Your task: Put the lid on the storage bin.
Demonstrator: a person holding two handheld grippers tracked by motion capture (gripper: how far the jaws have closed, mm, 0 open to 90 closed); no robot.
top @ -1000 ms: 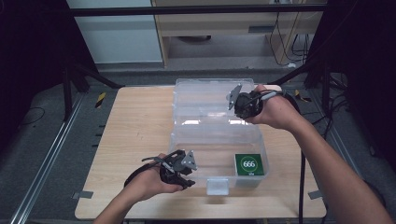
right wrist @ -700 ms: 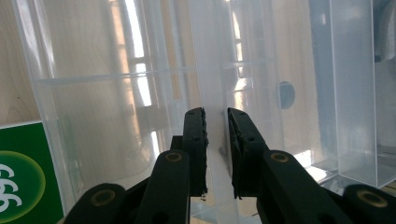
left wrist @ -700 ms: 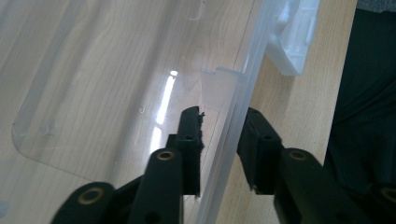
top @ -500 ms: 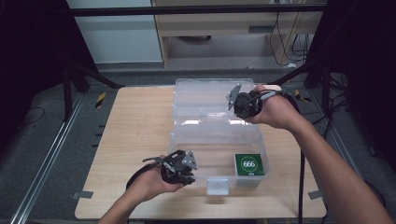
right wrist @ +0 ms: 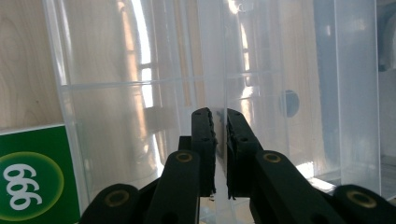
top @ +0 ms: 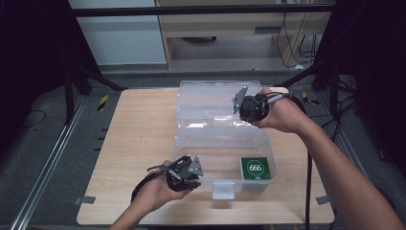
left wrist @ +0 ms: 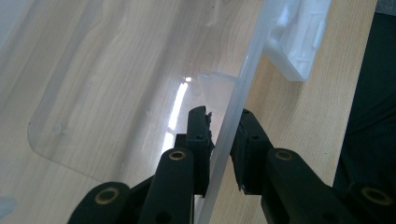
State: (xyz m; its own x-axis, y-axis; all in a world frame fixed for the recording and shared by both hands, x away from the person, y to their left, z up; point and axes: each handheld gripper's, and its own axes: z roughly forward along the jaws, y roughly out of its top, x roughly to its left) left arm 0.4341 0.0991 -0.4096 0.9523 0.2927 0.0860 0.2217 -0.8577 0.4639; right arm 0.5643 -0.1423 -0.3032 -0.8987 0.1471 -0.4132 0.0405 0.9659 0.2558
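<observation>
On the wooden table [top: 139, 139] I see left gripper [left wrist: 222, 135] clamping the clear box [top: 225, 139] front wall; right gripper [right wrist: 219, 126] just closed, pinching its lid edge.

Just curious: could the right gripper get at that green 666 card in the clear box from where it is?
Probably not yet. The right gripper is shut on the raised lid, so it must let go first. The green card lies uncovered in the open box.

Both grippers' jaws apparently clamped.
</observation>
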